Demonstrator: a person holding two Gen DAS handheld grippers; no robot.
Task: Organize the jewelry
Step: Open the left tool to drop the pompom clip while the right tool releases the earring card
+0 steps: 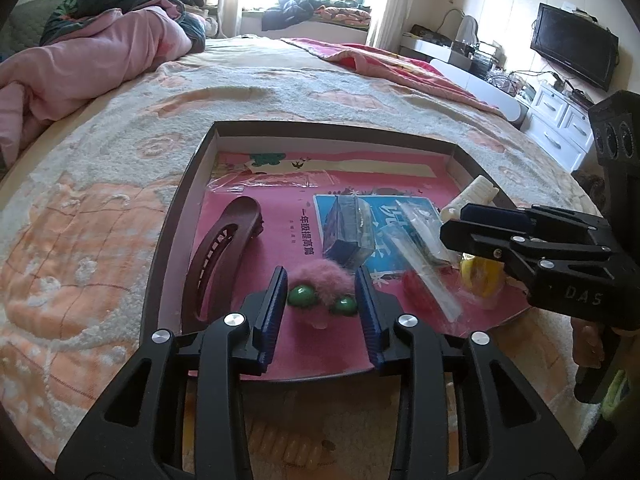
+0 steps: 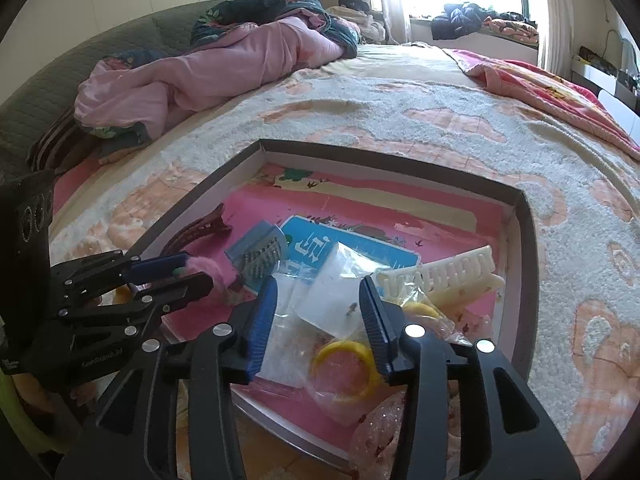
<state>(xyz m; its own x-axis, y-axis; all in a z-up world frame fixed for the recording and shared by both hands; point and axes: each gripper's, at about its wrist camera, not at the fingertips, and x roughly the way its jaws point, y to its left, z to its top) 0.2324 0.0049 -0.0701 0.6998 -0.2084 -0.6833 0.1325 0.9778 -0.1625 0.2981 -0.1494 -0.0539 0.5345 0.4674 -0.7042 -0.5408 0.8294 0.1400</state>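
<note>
A shallow box (image 1: 176, 216) with a pink book as its floor lies on the bed. My left gripper (image 1: 322, 286) is open, its jaws on either side of a pink fuzzy hair tie with two green beads (image 1: 316, 284). A dark red hair clip (image 1: 224, 248) lies to its left. My right gripper (image 2: 320, 300) is open above clear plastic bags (image 2: 320, 300) and a yellow ring (image 2: 348, 368). A cream comb clip (image 2: 444, 276) lies to its right; a blue clip (image 2: 260, 254) is behind. The right gripper also shows in the left wrist view (image 1: 476, 224).
The box (image 2: 524, 264) sits on a peach and white bedspread (image 1: 100, 208). A pink quilt (image 2: 208, 64) is piled at the far left. A red blanket (image 1: 400, 64), white drawers (image 1: 560, 120) and a TV (image 1: 572, 48) are at the right.
</note>
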